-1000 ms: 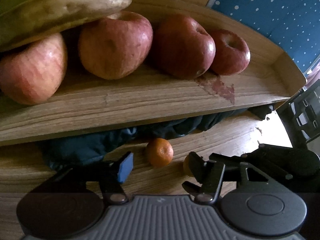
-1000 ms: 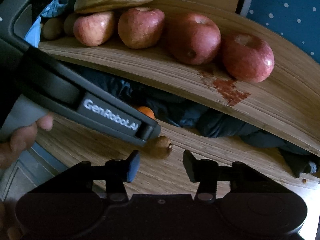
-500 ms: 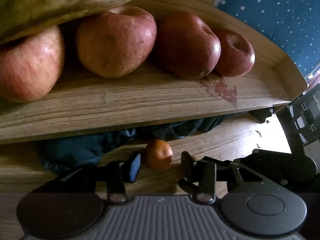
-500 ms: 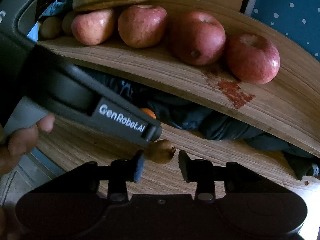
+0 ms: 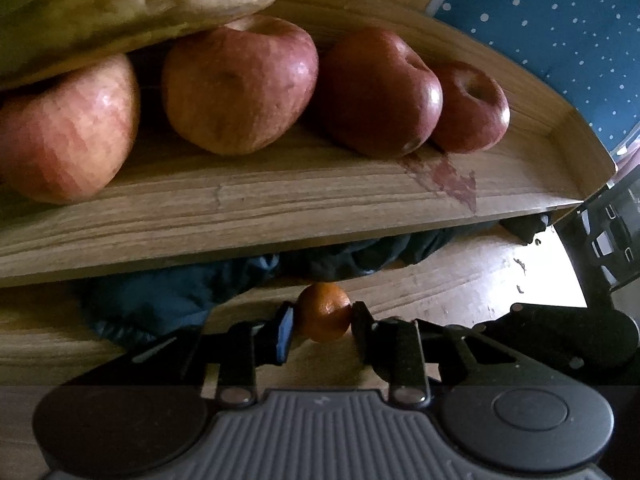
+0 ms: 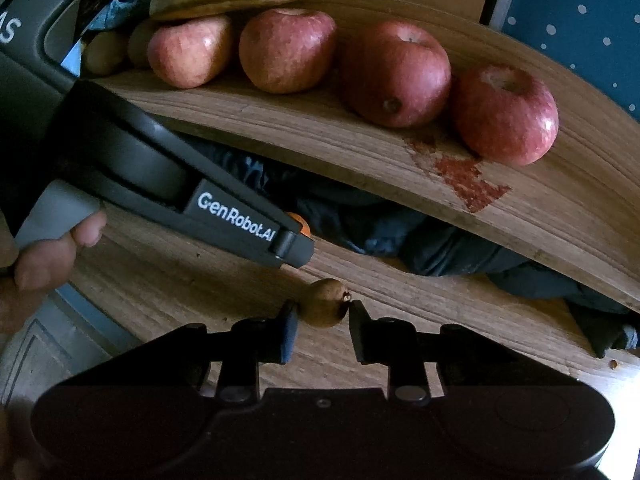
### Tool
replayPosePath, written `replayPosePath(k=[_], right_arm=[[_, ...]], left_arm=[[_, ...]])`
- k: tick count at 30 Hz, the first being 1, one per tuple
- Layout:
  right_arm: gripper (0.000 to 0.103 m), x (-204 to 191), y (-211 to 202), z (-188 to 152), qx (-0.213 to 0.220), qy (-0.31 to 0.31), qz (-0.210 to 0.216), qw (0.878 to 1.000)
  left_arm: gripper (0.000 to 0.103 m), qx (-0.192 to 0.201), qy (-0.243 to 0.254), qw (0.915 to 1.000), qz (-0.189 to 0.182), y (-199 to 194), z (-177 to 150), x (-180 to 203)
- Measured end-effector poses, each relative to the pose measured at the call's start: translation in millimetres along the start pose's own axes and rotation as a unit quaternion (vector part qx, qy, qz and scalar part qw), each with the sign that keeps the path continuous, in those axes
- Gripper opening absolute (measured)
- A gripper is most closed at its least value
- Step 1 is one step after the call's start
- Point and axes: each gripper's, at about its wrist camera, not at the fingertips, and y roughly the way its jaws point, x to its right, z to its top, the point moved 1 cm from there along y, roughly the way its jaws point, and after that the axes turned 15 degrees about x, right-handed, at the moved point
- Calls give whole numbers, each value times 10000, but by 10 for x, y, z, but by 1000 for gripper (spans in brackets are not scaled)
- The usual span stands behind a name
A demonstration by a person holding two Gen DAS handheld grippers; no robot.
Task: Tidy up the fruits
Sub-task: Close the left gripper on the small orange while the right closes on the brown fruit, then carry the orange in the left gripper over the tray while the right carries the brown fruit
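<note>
A small orange [image 5: 325,312] lies on the wooden table just below the tray's front edge. My left gripper [image 5: 322,322] is closing on it, and both pads touch its sides. A small brown fruit [image 6: 324,302] with a stem tip lies beside it. The jaws of my right gripper [image 6: 322,314] are closing on this fruit, pads against it. In the right wrist view the left gripper's finger [image 6: 292,246] hides most of the orange [image 6: 303,227]. Several red apples [image 5: 240,84] and bananas [image 5: 132,8] sit in the raised wooden tray [image 5: 280,208].
A dark blue cloth [image 5: 180,292] is bunched under the tray. The tray floor carries a red stain [image 6: 468,184]. A person's hand [image 6: 48,260] grips the left tool. Blue dotted fabric [image 5: 560,20] lies behind the tray. Bare tabletop [image 5: 460,280] extends to the right.
Both grippers' jaws have narrowed from wide apart until the pads touch: the left on the orange, the right on the brown fruit. Neither hand has shifted.
</note>
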Motion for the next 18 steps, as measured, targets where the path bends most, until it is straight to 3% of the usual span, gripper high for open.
replayPosePath(k=[18], right_arm=[[29,-46,-154,-69,70,-88,91,9999]], left_arm=[[33,126,-80,9997,189,-303,-103,-25]])
